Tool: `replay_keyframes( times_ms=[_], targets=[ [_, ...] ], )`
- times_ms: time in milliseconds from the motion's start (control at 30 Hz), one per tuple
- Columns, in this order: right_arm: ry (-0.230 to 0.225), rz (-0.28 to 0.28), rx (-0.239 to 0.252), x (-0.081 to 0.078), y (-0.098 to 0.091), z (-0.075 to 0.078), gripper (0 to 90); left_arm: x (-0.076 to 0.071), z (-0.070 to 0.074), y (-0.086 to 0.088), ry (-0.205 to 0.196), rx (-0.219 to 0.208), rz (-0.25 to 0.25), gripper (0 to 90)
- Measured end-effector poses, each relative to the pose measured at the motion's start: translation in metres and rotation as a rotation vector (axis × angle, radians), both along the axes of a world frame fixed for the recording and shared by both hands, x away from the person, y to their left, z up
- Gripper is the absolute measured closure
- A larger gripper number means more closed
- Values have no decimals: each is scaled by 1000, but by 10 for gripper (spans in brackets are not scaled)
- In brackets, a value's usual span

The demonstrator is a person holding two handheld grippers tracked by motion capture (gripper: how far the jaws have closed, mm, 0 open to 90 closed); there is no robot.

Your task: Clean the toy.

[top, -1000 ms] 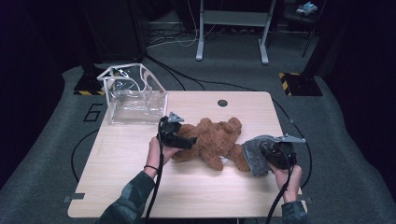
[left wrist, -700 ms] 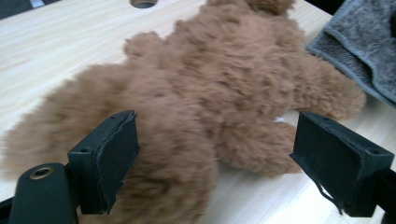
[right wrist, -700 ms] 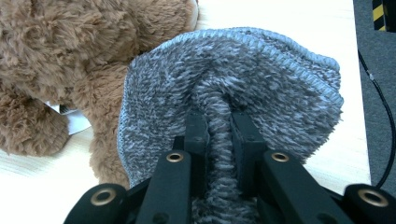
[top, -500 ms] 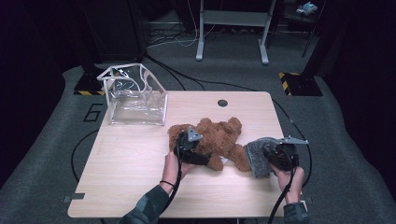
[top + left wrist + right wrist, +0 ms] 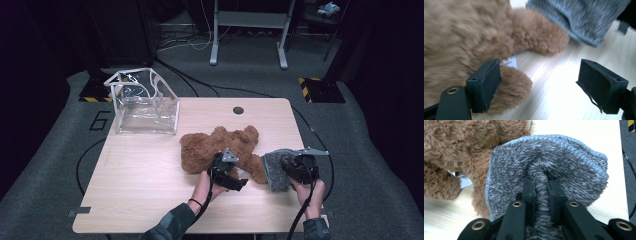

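A fluffy brown teddy bear [image 5: 220,147] lies sprawled at the desk's centre. At its four o'clock, a grey knitted sock [image 5: 274,167] sits bunched, touching one leg.

Plenty of open tabletop [image 5: 145,175] left of the teddy bear [image 5: 220,145], easy to pass there. The clear bag [image 5: 142,107] blocks the far left corner. On the right it's tight: grey sock [image 5: 272,165] right against the bear's leg.
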State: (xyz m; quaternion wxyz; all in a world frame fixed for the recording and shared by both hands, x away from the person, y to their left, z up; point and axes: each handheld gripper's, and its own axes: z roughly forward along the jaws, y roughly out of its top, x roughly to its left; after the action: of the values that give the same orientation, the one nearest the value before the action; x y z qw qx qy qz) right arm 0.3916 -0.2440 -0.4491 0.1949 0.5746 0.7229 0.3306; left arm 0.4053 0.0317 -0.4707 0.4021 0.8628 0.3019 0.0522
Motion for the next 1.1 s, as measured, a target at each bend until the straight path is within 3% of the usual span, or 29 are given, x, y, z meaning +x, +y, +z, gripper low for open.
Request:
replay_keyframes(
  times_ms=[133, 267, 367, 600, 733, 867, 1000, 1100],
  targets=[
    [3, 7, -6, 0, 0, -1, 786, 4, -11, -3, 12, 40, -27, 188],
    [13, 2, -3, -1, -1, -1, 785, 5, -16, 4, 33, 93, -5, 205],
    [11, -4, 0, -1, -2, -2, 783, 3, -19, 14, 27, 111, 39, 229],
    [13, 5, 2, -1, -2, -3, 780, -8, -19, 30, -69, 172, 155, 235],
    [9, 3, 2, -2, -3, -2, 780, -7, -25, 40, -56, 186, 213, 229],
    [8, 1, 3, -1, -4, -2, 779, -2, -35, 50, 14, 109, 253, 228],
    [10, -10, 15, -1, -3, -3, 779, -10, -29, 44, -3, 49, 266, 230],
    [11, -10, 13, -2, -3, -3, 779, -13, -24, 40, -3, 34, 261, 229]
  ],
)
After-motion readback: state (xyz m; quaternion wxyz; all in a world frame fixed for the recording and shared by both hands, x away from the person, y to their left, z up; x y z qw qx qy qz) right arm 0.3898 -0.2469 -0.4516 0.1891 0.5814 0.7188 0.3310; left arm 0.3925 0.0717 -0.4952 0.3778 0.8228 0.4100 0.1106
